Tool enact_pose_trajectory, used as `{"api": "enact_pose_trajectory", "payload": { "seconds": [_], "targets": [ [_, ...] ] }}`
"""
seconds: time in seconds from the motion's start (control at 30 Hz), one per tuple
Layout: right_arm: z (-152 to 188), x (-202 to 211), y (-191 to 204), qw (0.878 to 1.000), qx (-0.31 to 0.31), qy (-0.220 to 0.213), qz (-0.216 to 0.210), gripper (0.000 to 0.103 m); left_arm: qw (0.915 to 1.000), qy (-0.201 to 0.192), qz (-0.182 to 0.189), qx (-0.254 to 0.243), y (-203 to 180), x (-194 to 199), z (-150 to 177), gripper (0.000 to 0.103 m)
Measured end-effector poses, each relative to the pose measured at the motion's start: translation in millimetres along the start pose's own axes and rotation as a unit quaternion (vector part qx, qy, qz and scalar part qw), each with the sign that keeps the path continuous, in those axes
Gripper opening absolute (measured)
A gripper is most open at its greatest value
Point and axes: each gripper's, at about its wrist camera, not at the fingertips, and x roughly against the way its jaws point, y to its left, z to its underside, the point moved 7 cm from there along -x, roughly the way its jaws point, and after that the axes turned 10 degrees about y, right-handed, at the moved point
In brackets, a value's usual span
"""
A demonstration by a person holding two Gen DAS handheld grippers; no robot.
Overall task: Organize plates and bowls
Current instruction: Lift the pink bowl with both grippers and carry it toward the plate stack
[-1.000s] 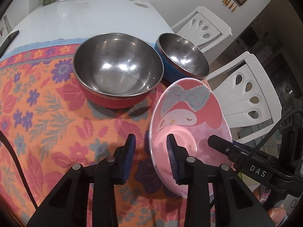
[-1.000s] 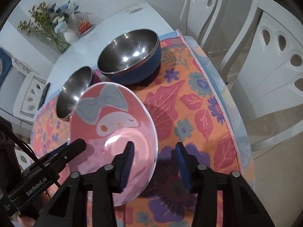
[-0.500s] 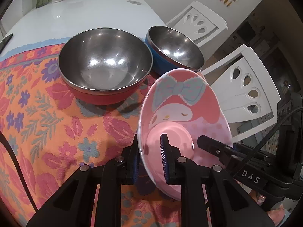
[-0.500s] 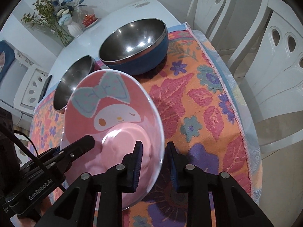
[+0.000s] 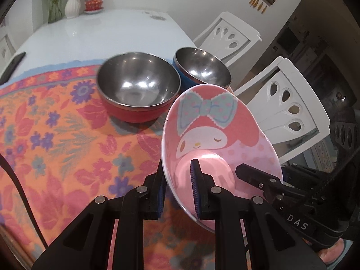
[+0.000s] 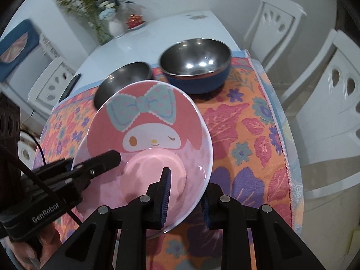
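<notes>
A pink cartoon-print bowl [image 5: 216, 135] is held tilted above the floral cloth by both grippers. My left gripper [image 5: 177, 186] is shut on its left rim, one finger inside and one outside. My right gripper [image 6: 186, 191] is shut on its right rim [image 6: 202, 180]; the bowl also shows in the right wrist view [image 6: 148, 135]. A steel bowl with a red outside [image 5: 138, 90] and a steel bowl with a blue outside [image 5: 202, 69] stand side by side on the cloth beyond it. They also show in the right wrist view, the red one [image 6: 122, 78] partly hidden, the blue one [image 6: 195, 63] clear.
The floral cloth [image 5: 56, 135] covers the near part of a white table [image 5: 101, 33]. A vase [image 5: 72, 4] and a small red dish [image 5: 94, 2] stand at the far end. A phone [image 5: 12, 66] lies at the left edge. White chairs [image 5: 290, 105] stand along the right side.
Both grippers have closed on the pink bowl's rim, left first and then right. The bowl has risen and moved back from the two steel bowls.
</notes>
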Motion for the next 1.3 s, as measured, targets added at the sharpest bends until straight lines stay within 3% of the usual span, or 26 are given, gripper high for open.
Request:
{"api": "enact_pose_trajectory", "payload": {
  "seconds": [0.33,0.63,0.83,1.0,1.3],
  "targets": [
    [42.4,33.7,50.3,0.999,0.045,-0.004,-0.026,0.024,0.9985,-0.024,-0.040,-0.028,3.1,65.8,54.1,0.017],
    [85.2,36.0,91.8,0.995,0.086,0.024,-0.033,0.024,0.9987,0.010,-0.049,-0.013,19.5,75.6,114.8,0.018],
    [102.7,15.2,94.3,0.996,0.066,0.055,-0.038,0.024,0.9991,0.023,-0.036,-0.005,29.2,63.0,134.2,0.018],
    [112.7,-1.5,83.2,0.996,0.015,0.074,-0.050,0.024,0.9985,0.047,-0.027,-0.012,30.7,43.4,144.7,0.018],
    [122.9,2.9,68.9,0.993,-0.061,0.074,-0.071,0.024,0.9972,0.060,-0.022,-0.040,36.5,47.1,155.2,0.020]
  ]
}}
